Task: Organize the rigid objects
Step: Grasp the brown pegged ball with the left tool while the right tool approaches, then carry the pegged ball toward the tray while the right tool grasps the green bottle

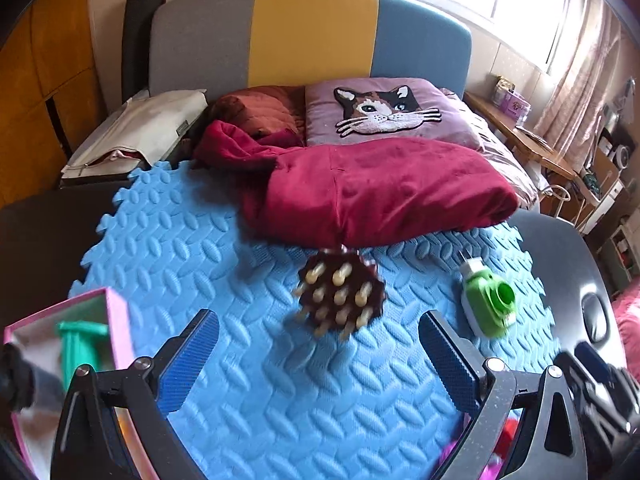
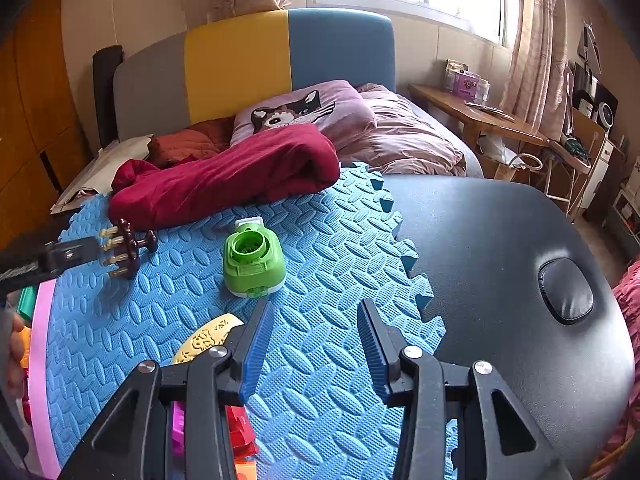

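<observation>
A brown massage brush (image 1: 340, 296) with cream pegs stands on its edge on the blue foam mat (image 1: 240, 400), pegs facing my left gripper (image 1: 319, 316). That gripper is wide open just in front of the brush, with nothing pressed by its blue pads. The right wrist view shows the brush (image 2: 128, 250) beside a left finger (image 2: 68, 254). A green plug-in device (image 1: 488, 304) lies to the right, ahead of my right gripper (image 2: 316, 308), which is partly open and empty. A yellow perforated piece (image 2: 208, 340) lies by its left finger.
A pink box (image 1: 116, 320) holding a teal piece (image 1: 80, 340) sits at the mat's left. Red and magenta toys (image 2: 240, 428) lie under the right gripper. A red blanket (image 1: 380, 188) borders the mat's far side. The black padded table (image 2: 500, 260) extends right.
</observation>
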{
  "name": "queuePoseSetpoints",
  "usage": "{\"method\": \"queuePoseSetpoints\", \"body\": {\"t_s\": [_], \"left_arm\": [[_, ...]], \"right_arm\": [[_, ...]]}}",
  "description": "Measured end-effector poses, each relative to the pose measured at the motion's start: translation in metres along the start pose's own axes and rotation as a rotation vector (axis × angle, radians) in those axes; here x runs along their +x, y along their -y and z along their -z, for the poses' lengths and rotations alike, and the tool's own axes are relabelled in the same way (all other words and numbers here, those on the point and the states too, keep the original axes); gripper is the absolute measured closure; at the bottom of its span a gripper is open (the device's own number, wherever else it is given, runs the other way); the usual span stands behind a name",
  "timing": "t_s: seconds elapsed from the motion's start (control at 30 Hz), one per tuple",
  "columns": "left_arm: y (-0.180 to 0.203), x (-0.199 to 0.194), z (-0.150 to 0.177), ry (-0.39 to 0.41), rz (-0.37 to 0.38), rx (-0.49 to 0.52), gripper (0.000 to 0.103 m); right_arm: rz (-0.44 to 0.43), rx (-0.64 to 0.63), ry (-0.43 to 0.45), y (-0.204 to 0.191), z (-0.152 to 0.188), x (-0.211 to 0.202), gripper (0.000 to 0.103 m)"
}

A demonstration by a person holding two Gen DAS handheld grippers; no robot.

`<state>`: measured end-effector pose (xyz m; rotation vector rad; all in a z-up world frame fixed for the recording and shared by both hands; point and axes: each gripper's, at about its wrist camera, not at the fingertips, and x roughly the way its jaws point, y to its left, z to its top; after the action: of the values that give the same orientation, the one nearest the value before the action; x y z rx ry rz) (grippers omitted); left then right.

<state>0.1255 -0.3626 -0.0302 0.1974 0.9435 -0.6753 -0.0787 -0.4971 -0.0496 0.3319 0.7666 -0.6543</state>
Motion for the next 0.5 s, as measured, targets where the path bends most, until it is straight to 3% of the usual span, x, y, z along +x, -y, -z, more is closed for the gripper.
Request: {"method": "queuePoseSetpoints", "body": {"t_s": [0.23,0.3,0.33,0.4,0.5], "left_arm": [[0.005,0.039,-0.016,-0.034,0.003,-0.011,0.002],[0.005,0.052,-0.018,-0.053,-0.008,-0.002,0.012],[0.003,0.063,-0.016,-0.081,0.024,-0.005,0.039],[0.0,0.069,-0.013,-0.102,0.053,-0.025,0.04],[0.006,0.063,-0.004,-0.06,0.016,0.037,0.04]], "right_arm": [[-0.006,0.016,-0.001,0.003,-0.002,0.002,0.059],[-0.008,0.017,-0.001,0.004,-0.002,0.002,0.059],[-0.009,0.017,-0.002,0.004,-0.002,0.002,0.059],[-0.009,0.019,-0.004,0.004,-0.002,0.003,0.059],[-0.009,0.024,0.0,0.005,-0.003,0.002,0.059]]}}
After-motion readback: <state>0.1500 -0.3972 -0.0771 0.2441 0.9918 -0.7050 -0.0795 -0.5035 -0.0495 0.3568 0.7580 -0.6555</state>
